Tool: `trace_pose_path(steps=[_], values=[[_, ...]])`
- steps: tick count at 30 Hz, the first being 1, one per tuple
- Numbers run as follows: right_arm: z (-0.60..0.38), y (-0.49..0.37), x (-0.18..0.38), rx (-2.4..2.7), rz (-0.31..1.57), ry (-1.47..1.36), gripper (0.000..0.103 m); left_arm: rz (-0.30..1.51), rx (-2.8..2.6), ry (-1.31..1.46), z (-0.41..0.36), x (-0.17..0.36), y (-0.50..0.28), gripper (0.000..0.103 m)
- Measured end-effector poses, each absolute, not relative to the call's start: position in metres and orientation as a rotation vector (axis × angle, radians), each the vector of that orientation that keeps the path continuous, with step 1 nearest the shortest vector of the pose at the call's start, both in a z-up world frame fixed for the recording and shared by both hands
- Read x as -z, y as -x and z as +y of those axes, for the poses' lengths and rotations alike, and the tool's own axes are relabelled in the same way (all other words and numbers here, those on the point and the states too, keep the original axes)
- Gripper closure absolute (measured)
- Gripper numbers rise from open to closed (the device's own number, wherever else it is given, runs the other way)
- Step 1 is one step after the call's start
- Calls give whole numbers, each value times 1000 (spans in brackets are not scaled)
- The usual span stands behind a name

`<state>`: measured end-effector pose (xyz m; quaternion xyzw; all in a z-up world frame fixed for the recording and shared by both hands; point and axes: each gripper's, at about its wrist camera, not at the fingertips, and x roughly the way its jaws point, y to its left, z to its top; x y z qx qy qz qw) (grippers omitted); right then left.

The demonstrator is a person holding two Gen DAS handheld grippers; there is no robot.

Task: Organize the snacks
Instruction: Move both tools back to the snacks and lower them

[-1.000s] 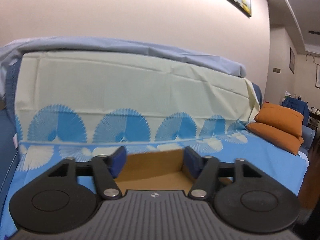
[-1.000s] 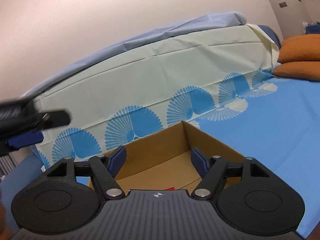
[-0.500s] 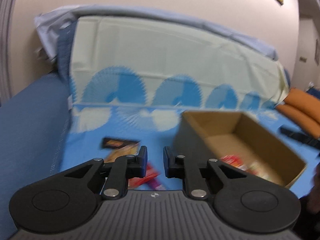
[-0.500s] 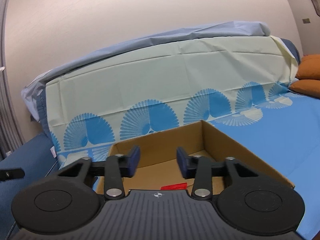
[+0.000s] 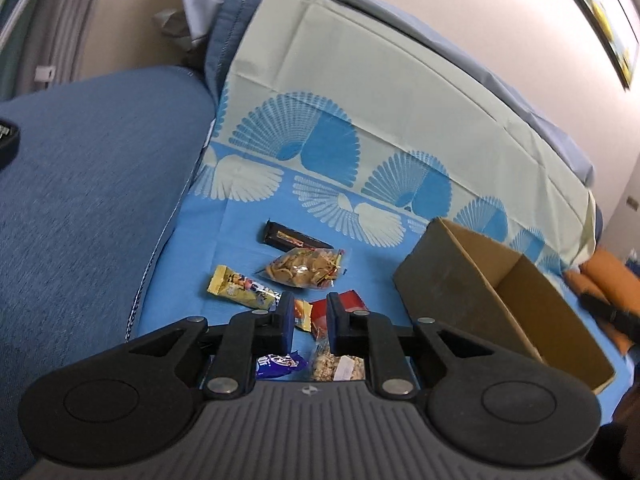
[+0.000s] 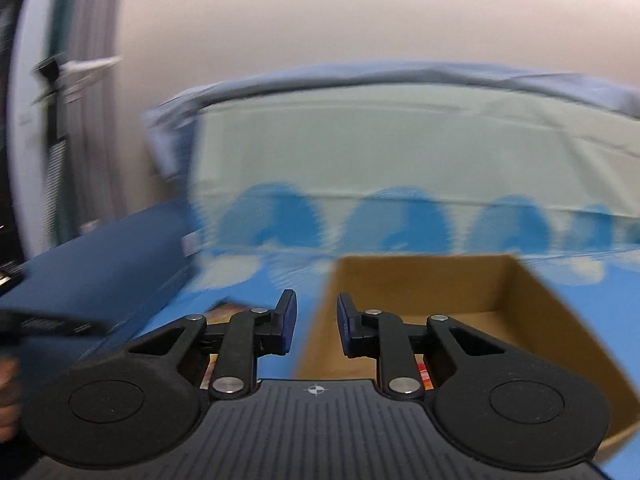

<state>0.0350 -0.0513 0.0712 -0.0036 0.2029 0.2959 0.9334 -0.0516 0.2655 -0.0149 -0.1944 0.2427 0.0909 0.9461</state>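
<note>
Several snack packs lie on the blue cloth in the left wrist view: a black bar (image 5: 294, 238), a clear bag of yellow chips (image 5: 306, 267), a yellow wrapper (image 5: 240, 291), a red pack (image 5: 320, 311), a purple pack (image 5: 280, 363) and a clear nut bag (image 5: 338, 364). An open cardboard box (image 5: 500, 296) stands to their right. My left gripper (image 5: 308, 318) hovers above the packs, narrowly open and empty. My right gripper (image 6: 316, 322) is narrowly open and empty, above the near left corner of the box (image 6: 440, 292). The right wrist view is blurred.
The cloth covers a sofa whose backrest (image 5: 400, 92) rises behind the snacks. A dark blue armrest (image 5: 80, 184) lies to the left. Orange cushions (image 5: 608, 276) sit far right. The other gripper shows as a dark shape at the left edge (image 6: 48, 326).
My left gripper has swung left and tilted down from the box to the snack packs, its jaws closing to a narrow gap. My right gripper's jaws have narrowed too, and it has swung left.
</note>
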Motion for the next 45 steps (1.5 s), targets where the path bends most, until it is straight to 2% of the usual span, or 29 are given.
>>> trace_pose_path(steps=[8, 9, 10, 12, 14, 16, 21, 23, 33, 37, 42, 45], values=[[49, -1, -25, -795, 555, 295, 80, 567, -129, 409, 263, 21, 36, 83], [55, -3, -17, -782, 579, 316, 80, 584, -111, 403, 261, 22, 33, 79], [59, -7, -10, -772, 604, 326, 79, 606, -86, 400, 259, 25, 28, 69], [63, -15, 4, -745, 657, 345, 78, 656, -30, 393, 254, 32, 19, 54], [63, -24, 15, -714, 702, 346, 76, 697, -4, 383, 249, 38, 9, 48], [61, -29, 28, -696, 753, 348, 76, 739, 5, 376, 245, 46, -2, 33], [66, -27, 47, -721, 821, 371, 76, 830, 13, 309, 227, 67, -27, 17], [67, -28, 51, -709, 834, 377, 72, 846, -13, 266, 220, 74, -34, 16], [67, -30, 60, -716, 858, 377, 72, 903, -39, 151, 195, 103, -58, 14], [66, -31, 60, -737, 862, 369, 80, 906, -58, 128, 195, 107, -59, 15], [65, -29, 57, -735, 831, 379, 85, 881, -85, 112, 196, 103, -57, 24], [63, -29, 52, -744, 809, 364, 86, 842, -89, 96, 194, 96, -52, 25]])
